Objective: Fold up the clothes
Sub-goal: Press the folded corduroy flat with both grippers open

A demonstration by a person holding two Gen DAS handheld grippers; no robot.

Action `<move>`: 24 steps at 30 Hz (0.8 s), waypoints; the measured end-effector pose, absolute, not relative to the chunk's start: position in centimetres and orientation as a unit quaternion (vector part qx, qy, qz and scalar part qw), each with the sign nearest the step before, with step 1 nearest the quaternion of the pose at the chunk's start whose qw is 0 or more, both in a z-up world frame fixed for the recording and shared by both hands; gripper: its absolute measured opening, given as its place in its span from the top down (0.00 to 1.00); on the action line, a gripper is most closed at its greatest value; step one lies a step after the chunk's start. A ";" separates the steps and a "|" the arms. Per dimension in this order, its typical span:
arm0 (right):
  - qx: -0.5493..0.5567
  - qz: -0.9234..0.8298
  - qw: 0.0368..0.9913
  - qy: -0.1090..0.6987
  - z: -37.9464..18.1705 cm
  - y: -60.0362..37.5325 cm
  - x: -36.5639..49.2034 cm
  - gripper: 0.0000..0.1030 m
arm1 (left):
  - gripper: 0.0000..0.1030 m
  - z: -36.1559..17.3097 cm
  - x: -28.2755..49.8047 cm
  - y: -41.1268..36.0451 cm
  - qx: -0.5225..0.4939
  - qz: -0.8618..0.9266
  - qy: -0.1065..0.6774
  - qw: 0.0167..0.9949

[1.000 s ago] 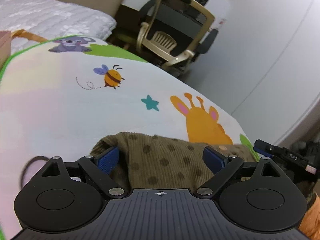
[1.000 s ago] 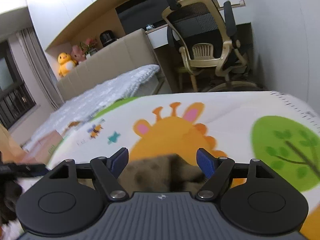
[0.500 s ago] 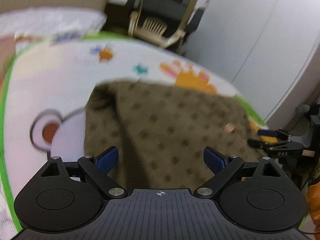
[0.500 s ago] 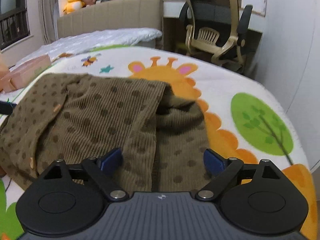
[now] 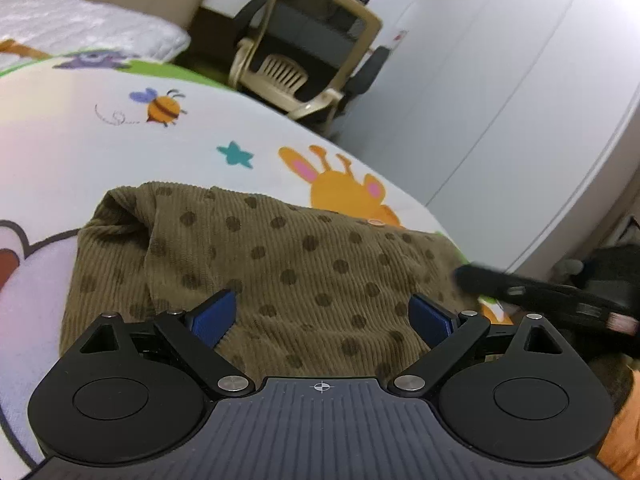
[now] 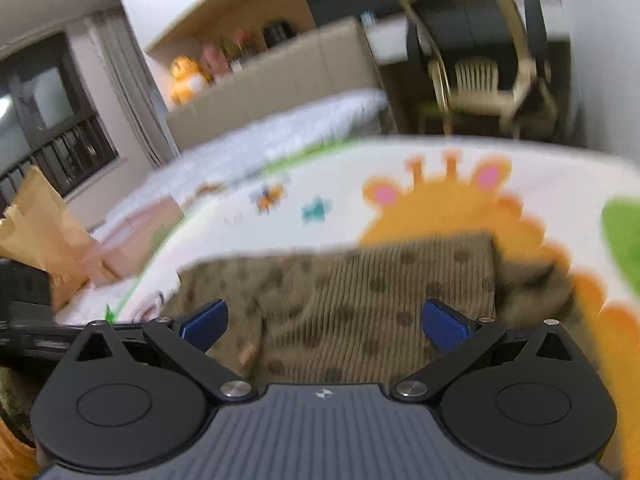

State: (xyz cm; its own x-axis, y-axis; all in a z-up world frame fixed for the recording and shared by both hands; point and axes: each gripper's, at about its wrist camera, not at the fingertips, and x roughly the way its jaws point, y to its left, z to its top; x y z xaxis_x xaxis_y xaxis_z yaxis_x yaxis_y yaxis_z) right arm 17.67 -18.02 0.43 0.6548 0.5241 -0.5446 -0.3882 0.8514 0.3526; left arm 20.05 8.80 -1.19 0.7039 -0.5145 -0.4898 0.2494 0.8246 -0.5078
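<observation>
An olive-brown corduroy garment with dark dots (image 5: 304, 264) lies folded on the cartoon play mat (image 5: 80, 152). It also shows, blurred, in the right wrist view (image 6: 360, 300). My left gripper (image 5: 322, 316) is open and empty, just above the garment's near edge. My right gripper (image 6: 324, 320) is open and empty, over the garment's near edge; its black body (image 5: 540, 296) shows at the right of the left wrist view.
A beige office chair (image 5: 304, 52) stands past the mat's far edge by a white wall (image 5: 500, 100). A bed with a white quilt (image 5: 80, 36) is at the back left. A brown paper bag (image 6: 44, 224) and a pink box (image 6: 136, 236) sit left of the mat.
Both grippers dropped low again after lifting back for a wide look at the garment. The garment lies folded over, and both jaws stay open and empty.
</observation>
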 end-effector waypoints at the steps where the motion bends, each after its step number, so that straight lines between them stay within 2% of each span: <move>1: 0.091 0.246 0.906 0.332 -0.1 -17.5 17.7 0.00 | 0.06 -1.3 19.8 8.9 -0.207 -0.215 0.315 0.901; 10: 0.029 0.254 0.902 0.349 -0.3 -16.3 17.3 0.00 | 0.05 -2.5 18.8 9.2 -0.218 -0.228 0.270 0.910; 16: -0.044 0.199 0.943 0.262 2.6 -15.8 16.7 0.00 | 0.05 -2.7 18.8 9.8 -0.240 -0.234 0.265 0.904; 20: -0.079 0.194 0.927 0.312 0.1 -14.0 18.4 0.00 | 0.05 -2.8 18.9 9.9 -0.242 -0.235 0.264 0.904; 24: -0.125 0.189 0.930 0.288 -0.4 -12.6 17.8 0.00 | 0.04 -2.8 18.9 9.9 -0.243 -0.235 0.263 0.904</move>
State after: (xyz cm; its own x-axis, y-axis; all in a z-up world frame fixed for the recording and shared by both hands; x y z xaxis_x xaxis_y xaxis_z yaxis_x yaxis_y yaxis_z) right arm 17.82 -12.60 -0.45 0.7620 0.2801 -0.5839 -0.4246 0.8969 -0.1239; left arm 18.86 9.92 -2.82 0.7513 -0.5530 -0.3602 0.2973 0.7708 -0.5634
